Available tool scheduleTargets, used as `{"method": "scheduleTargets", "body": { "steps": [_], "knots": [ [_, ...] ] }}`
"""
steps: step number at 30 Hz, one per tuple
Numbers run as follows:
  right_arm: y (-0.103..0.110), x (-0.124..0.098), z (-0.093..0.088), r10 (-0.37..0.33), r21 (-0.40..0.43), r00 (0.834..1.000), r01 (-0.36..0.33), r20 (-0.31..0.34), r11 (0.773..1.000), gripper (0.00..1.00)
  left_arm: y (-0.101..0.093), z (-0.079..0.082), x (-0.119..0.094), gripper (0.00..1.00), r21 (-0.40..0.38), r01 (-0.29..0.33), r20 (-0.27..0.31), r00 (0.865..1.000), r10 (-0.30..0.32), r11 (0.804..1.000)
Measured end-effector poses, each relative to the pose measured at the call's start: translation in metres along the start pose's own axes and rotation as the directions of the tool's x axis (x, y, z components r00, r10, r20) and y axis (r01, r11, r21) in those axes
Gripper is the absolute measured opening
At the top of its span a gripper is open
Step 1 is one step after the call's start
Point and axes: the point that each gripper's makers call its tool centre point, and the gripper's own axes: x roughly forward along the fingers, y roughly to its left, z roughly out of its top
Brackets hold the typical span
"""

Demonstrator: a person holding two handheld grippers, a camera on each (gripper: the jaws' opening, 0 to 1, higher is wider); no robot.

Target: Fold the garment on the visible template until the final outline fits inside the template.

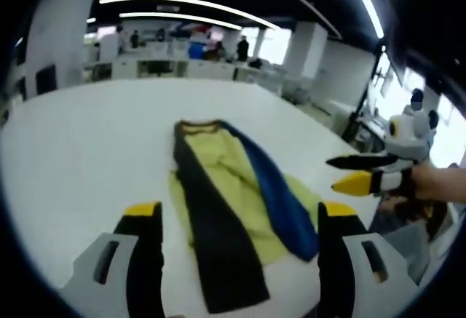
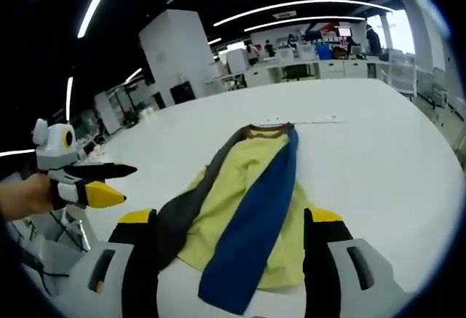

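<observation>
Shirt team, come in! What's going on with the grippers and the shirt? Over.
Left gripper open, empty. Right gripper open, empty. Garment partly folded on white table, untouched. Nothing in the way.

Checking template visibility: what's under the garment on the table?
The garment, yellow with dark and blue sleeves folded over it, lies on the white table. A thin line shows beyond its collar. Whatever lies directly beneath the cloth is covered.

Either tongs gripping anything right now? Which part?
Nothing held. Left tongs and right tongs both stand open, apart from the garment lying on the table.
</observation>
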Motion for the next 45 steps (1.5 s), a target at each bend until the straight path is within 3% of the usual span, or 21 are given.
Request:
{"method": "scheduleTargets", "body": {
  "steps": [8,19,24,30,36,45],
  "knots": [
    [0.003,-0.007,-0.029,0.004,0.016,0.999,-0.003,-0.05,1.0,0.82,-0.008,-0.024,0.0,0.84,-0.029,0.008,-0.026,1.0,-0.009,1.0],
    [0.004,-0.008,-0.039,0.01,0.018,0.997,-0.008,-0.072,1.0,0.82,-0.013,-0.04,-0.004,0.85,-0.055,0.021,-0.045,0.999,-0.024,0.998],
    [0.004,-0.008,-0.043,0.009,0.011,0.997,-0.008,-0.083,1.0,0.82,-0.012,-0.039,-0.007,0.85,-0.045,0.028,-0.049,0.998,-0.03,0.999],
    [0.005,-0.011,-0.063,0.003,-0.098,0.99,-0.017,-0.14,0.995,0.81,-0.016,-0.041,-0.008,0.85,-0.02,0.053,-0.053,0.997,-0.054,0.998],
    [0.02,-0.009,-0.079,0.035,-0.165,0.984,-0.065,-0.177,0.984,0.8,-0.024,-0.049,-0.009,0.84,0.017,0.107,-0.086,0.991,-0.105,0.994],
    [0.035,0.011,-0.092,0.031,-0.33,0.976,-0.102,-0.215,0.939,0.71,-0.021,-0.049,-0.016,0.83,-0.01,0.104,-0.068,0.992,-0.105,0.995]
  ]
}}
